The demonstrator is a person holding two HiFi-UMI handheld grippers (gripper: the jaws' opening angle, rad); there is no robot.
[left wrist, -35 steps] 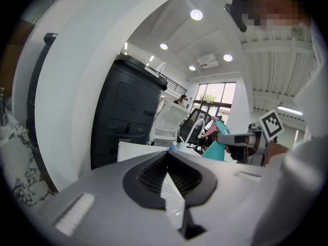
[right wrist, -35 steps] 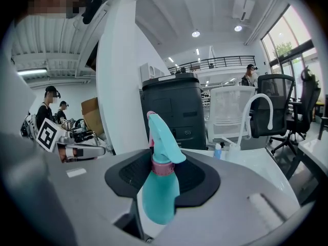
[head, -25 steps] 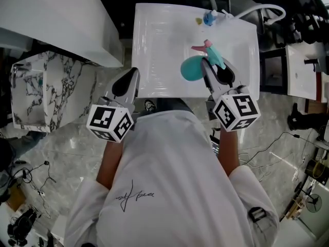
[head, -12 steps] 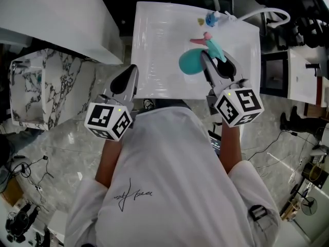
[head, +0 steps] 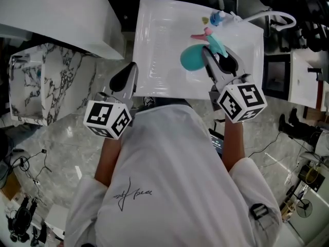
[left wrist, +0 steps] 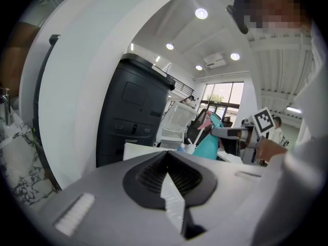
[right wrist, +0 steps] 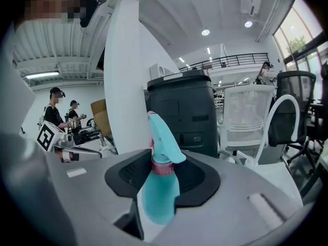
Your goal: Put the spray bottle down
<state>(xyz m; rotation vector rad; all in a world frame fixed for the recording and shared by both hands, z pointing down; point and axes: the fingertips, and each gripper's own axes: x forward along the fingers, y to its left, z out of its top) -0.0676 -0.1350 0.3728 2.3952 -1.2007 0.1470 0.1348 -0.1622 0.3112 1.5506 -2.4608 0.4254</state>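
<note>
A teal spray bottle (head: 192,58) with a pink trigger hangs over the right half of the white table (head: 159,45). My right gripper (head: 216,56) is shut on its neck, and the round body leans to the left. In the right gripper view the bottle (right wrist: 159,188) stands between the pads with its nozzle pointing up, held by the right gripper (right wrist: 161,160). My left gripper (head: 126,79) hovers at the table's near left edge, shut and holding nothing. In the left gripper view its jaws (left wrist: 166,158) meet, and the bottle (left wrist: 209,145) shows far off to the right.
A small blue item (head: 216,18) and a yellow bit (head: 204,20) lie at the table's far edge. A white chair (head: 275,17) stands beyond the far right corner. A marble block (head: 41,86) and a white counter (head: 51,14) are to the left. Cables lie on the floor.
My right gripper has carried the spray bottle slightly farther over the table. The left gripper has stayed almost still.
</note>
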